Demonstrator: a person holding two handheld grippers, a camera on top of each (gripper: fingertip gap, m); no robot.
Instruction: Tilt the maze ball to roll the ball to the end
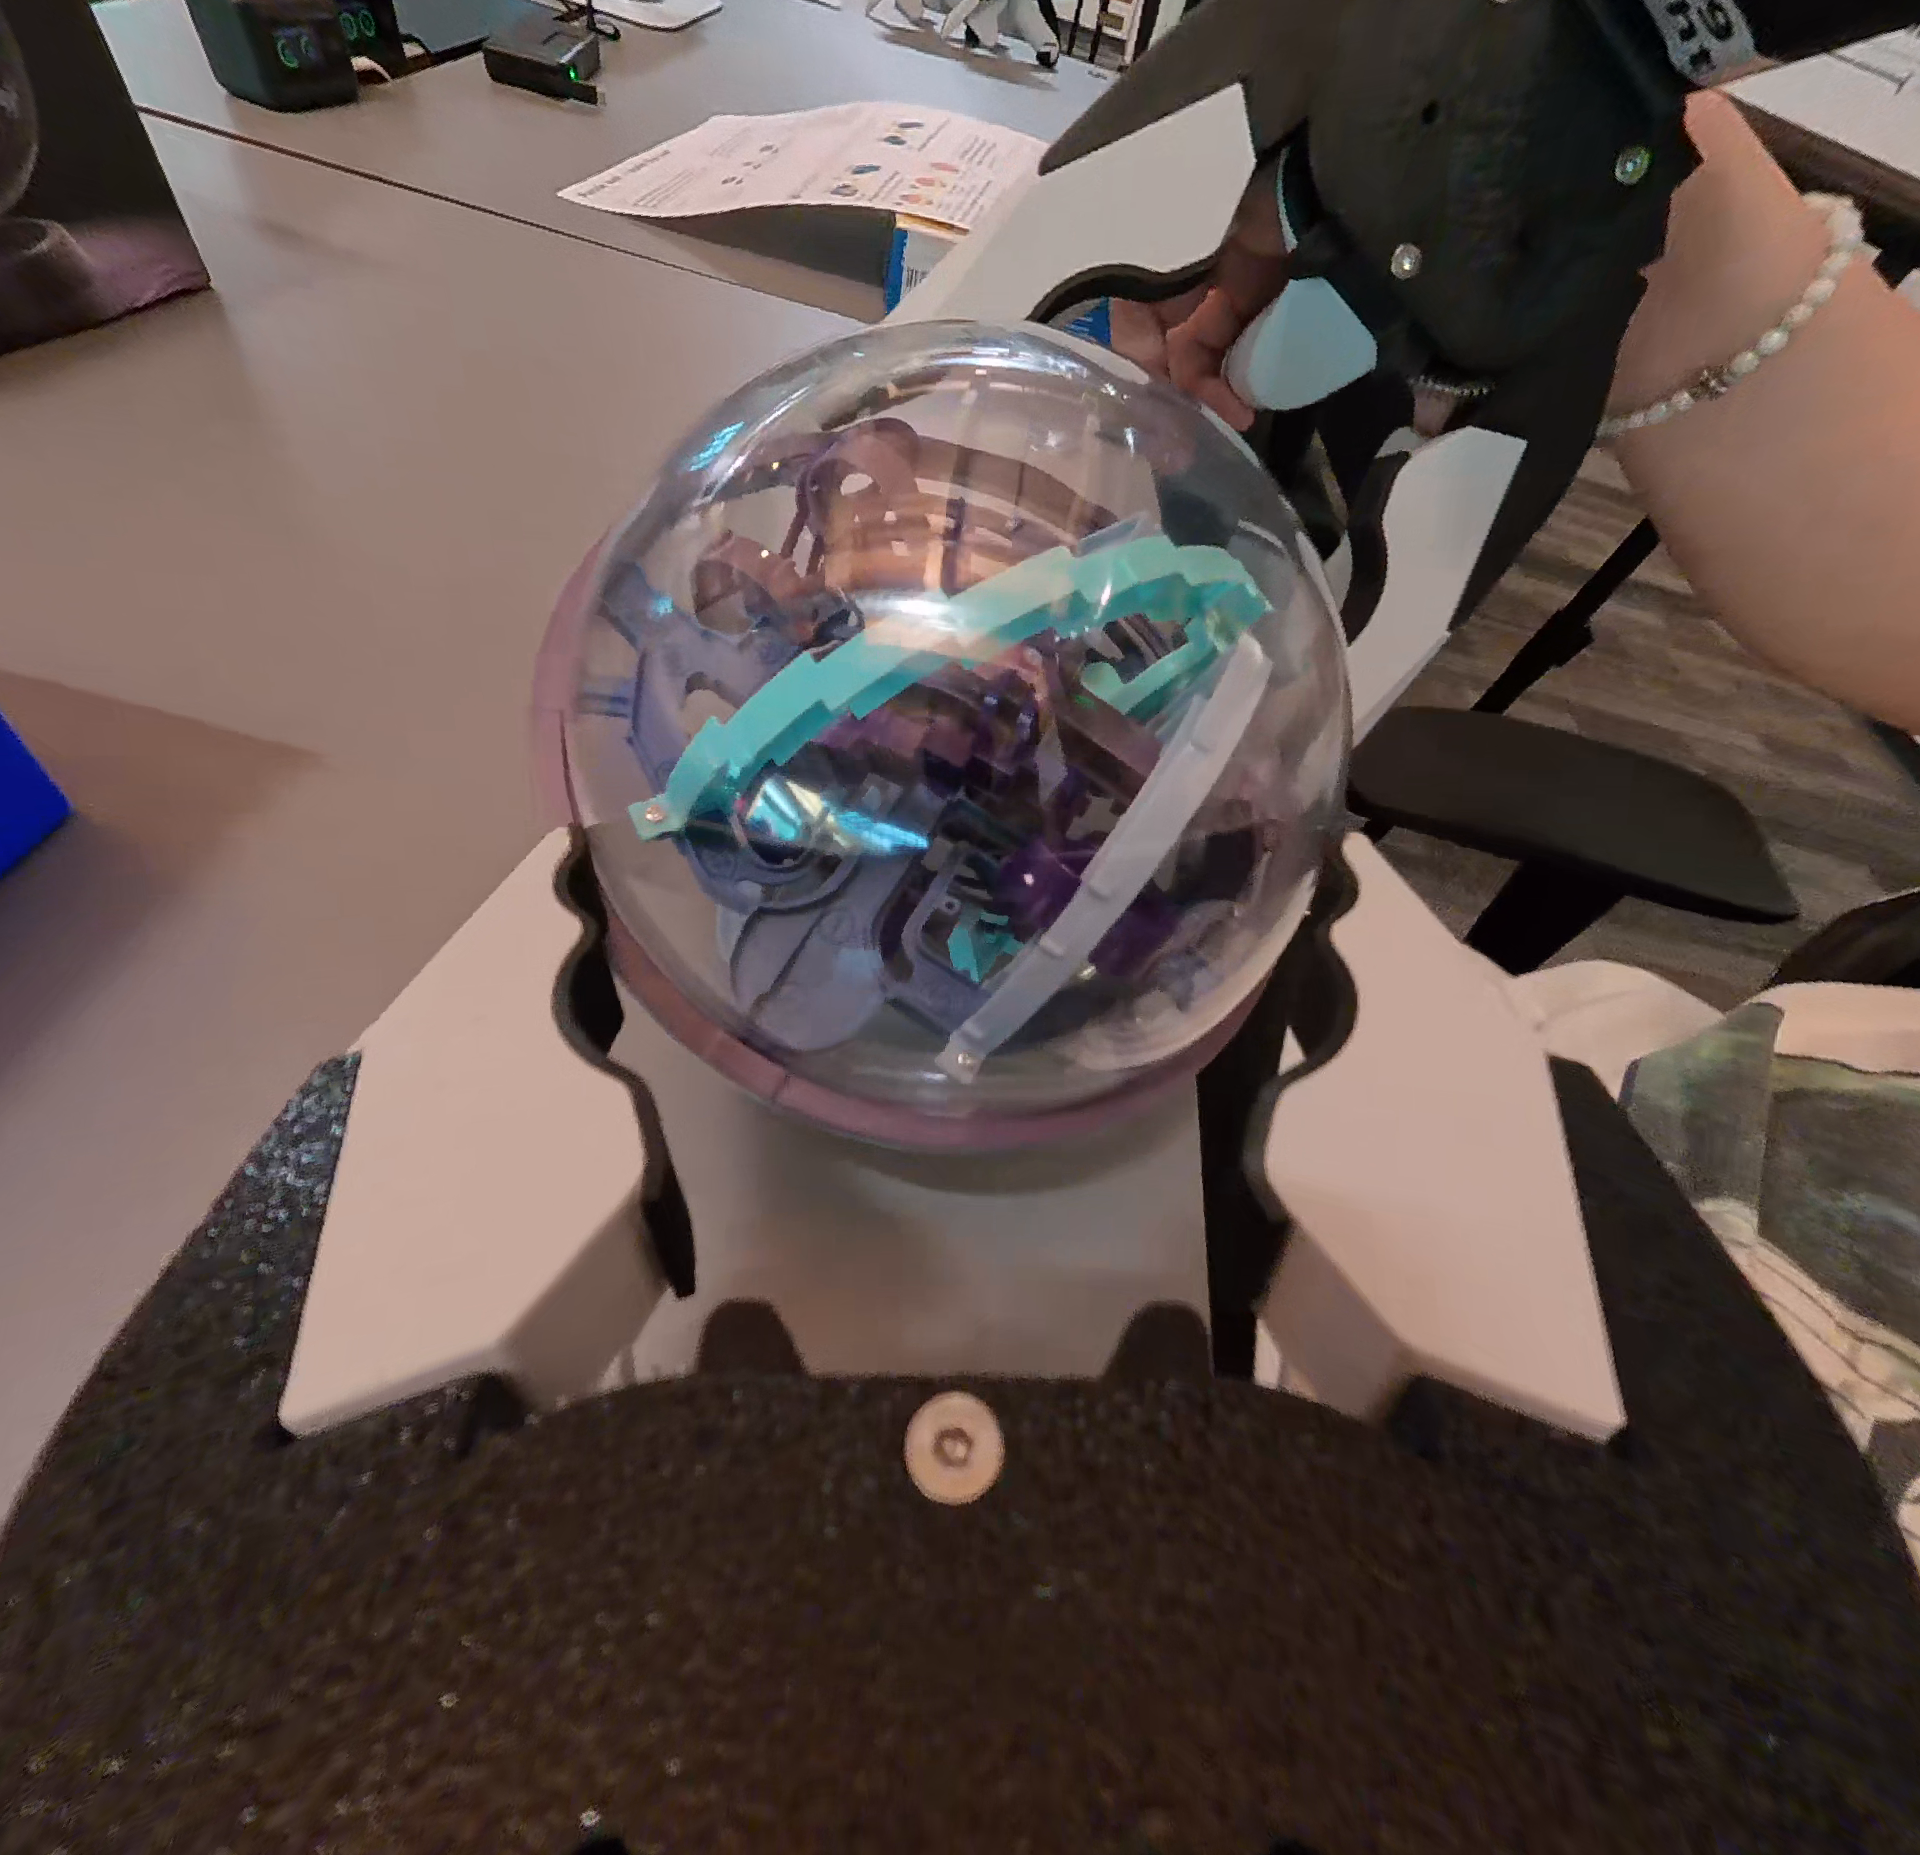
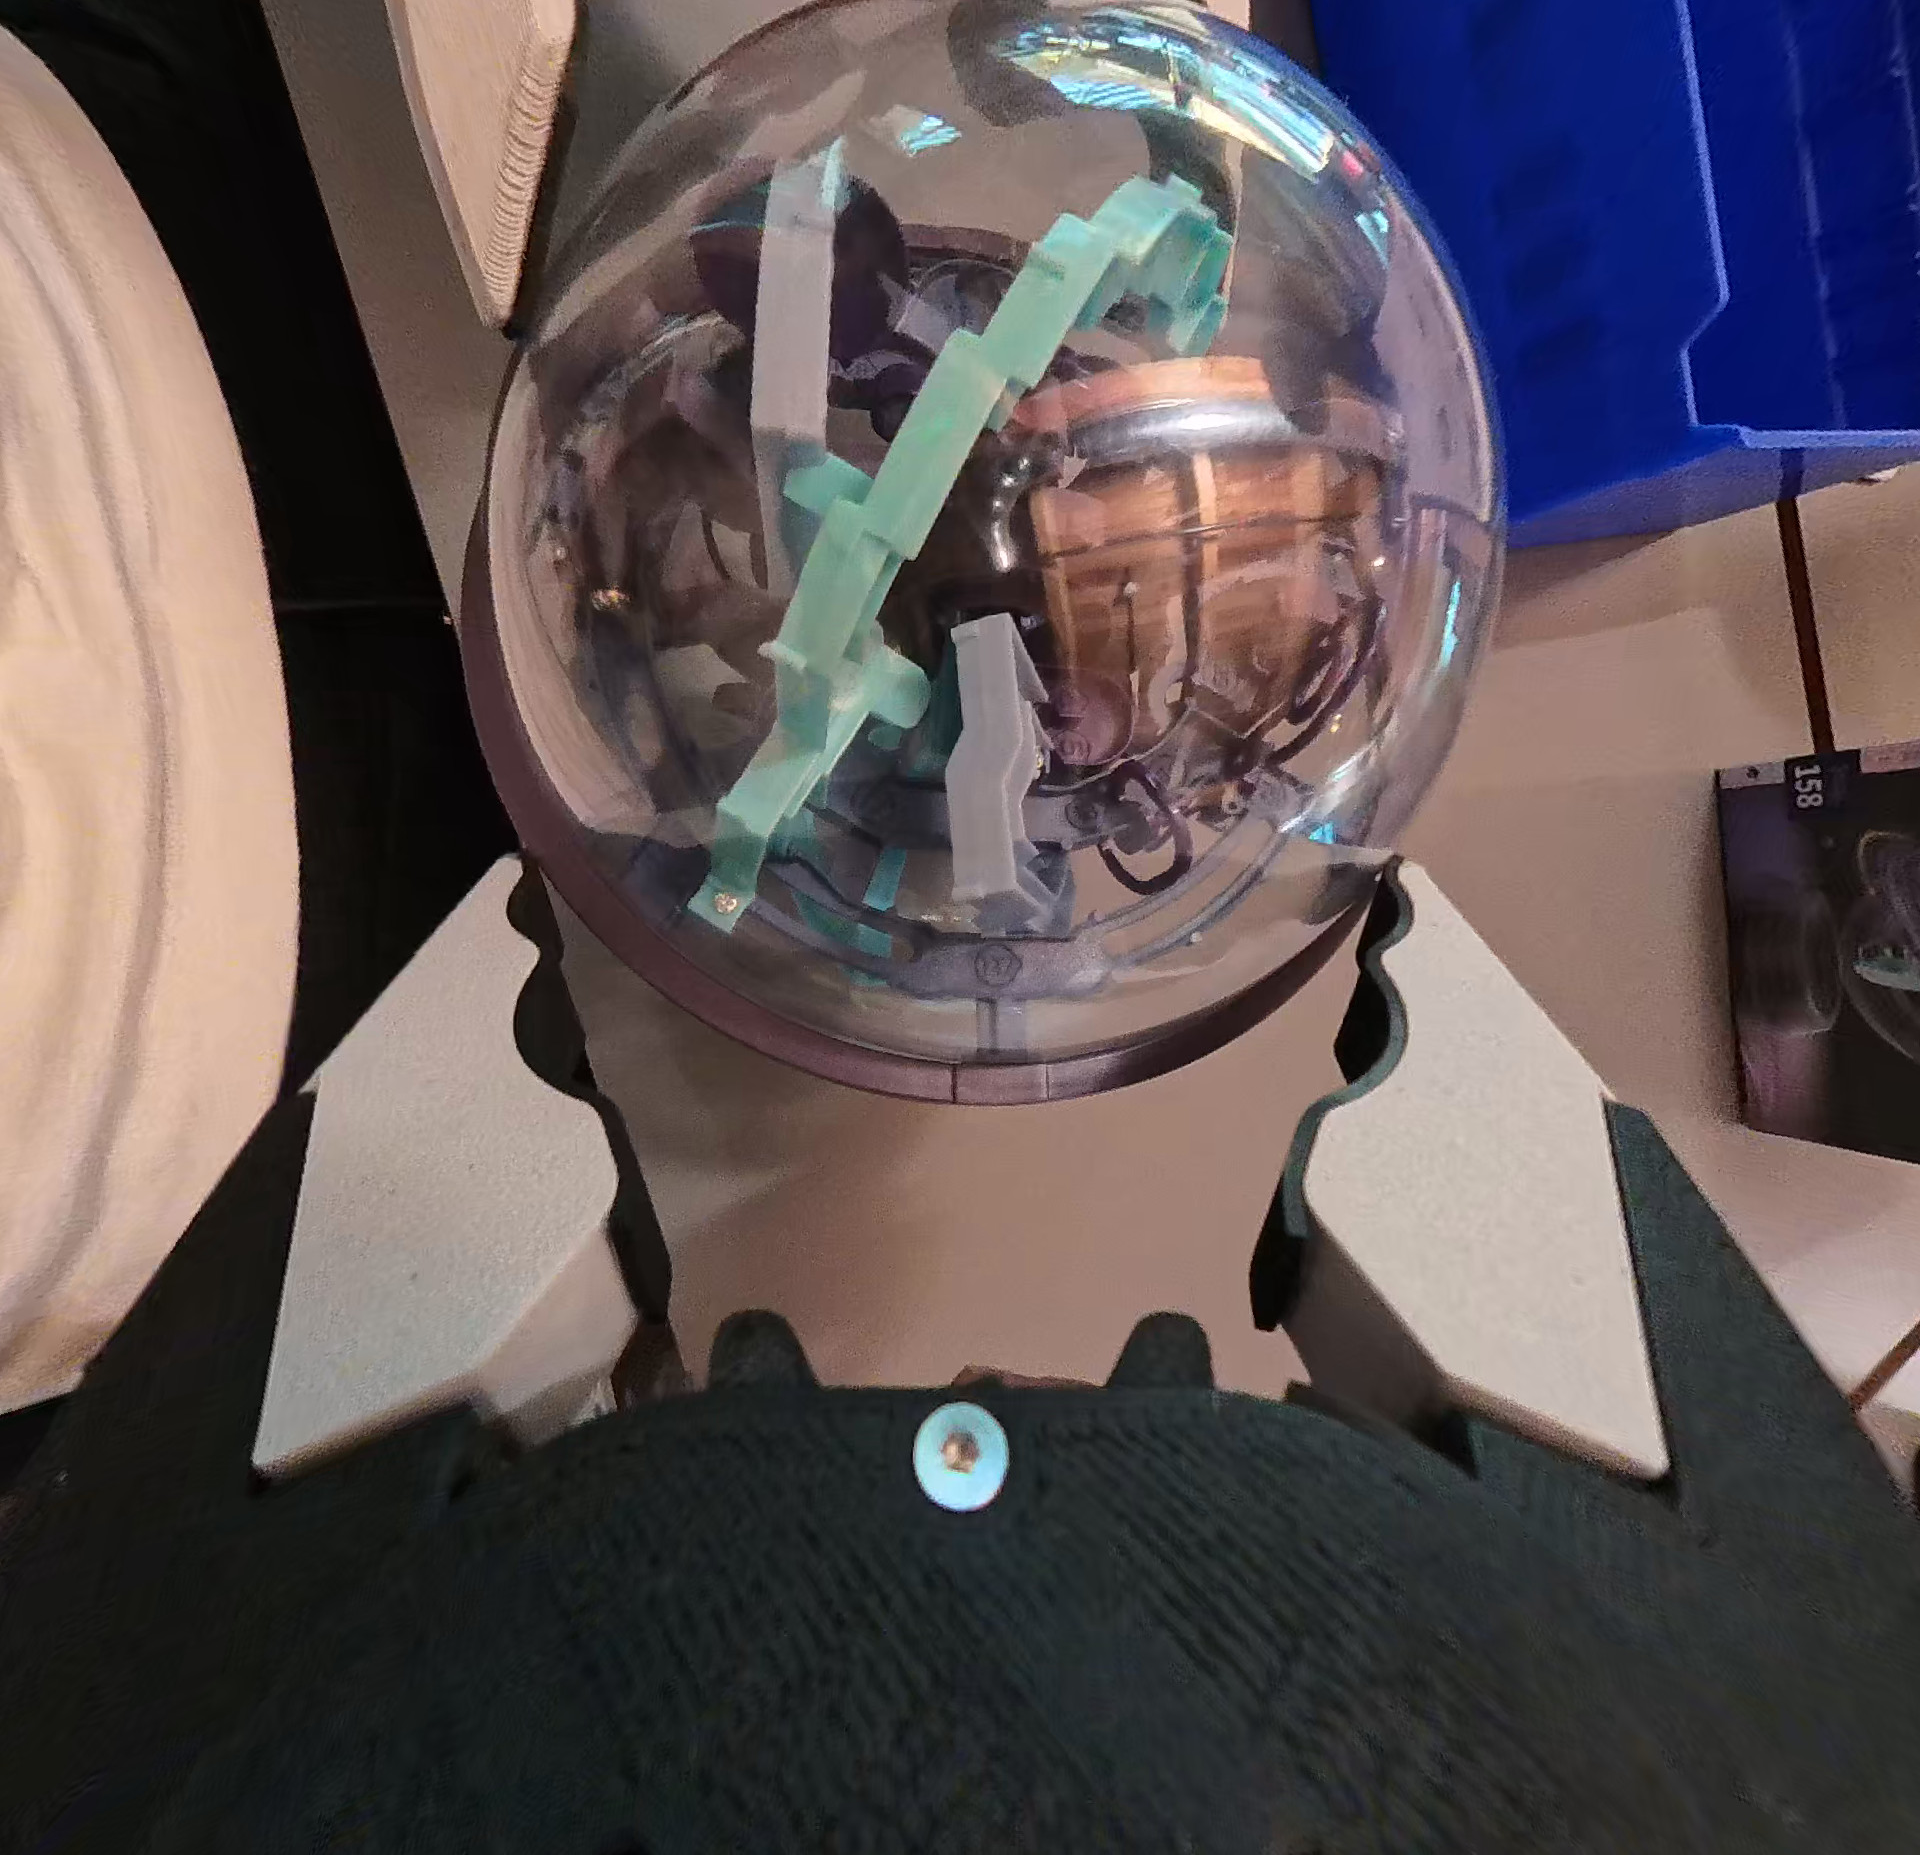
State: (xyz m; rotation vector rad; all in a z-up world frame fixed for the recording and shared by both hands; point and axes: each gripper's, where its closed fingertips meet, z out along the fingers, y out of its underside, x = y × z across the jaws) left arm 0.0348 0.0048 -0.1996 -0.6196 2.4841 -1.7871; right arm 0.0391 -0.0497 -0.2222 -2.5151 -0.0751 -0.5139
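The maze ball (image 1: 935,714) is a clear sphere with teal, lilac and purple tracks inside and a purple ring around its middle. It is lifted off the table between both grippers. My left gripper (image 1: 951,870) is shut on it, its two white fingers pressing the lower sides. The right gripper's white finger (image 1: 1101,195) reaches it from the far side. In the right wrist view the maze ball (image 2: 987,558) fills the centre and my right gripper (image 2: 956,891) is shut on it. The left gripper's finger (image 2: 488,91) shows at top left. I cannot make out the small ball inside.
A grey table (image 1: 312,455) lies below, with a printed sheet (image 1: 810,164) and black devices (image 1: 291,39) at the back. A black office chair (image 1: 1558,818) stands to the right. A blue bin (image 2: 1610,195) and a dark booklet (image 2: 1818,932) are nearby. A forearm with a bead bracelet (image 1: 1766,517) holds the right gripper.
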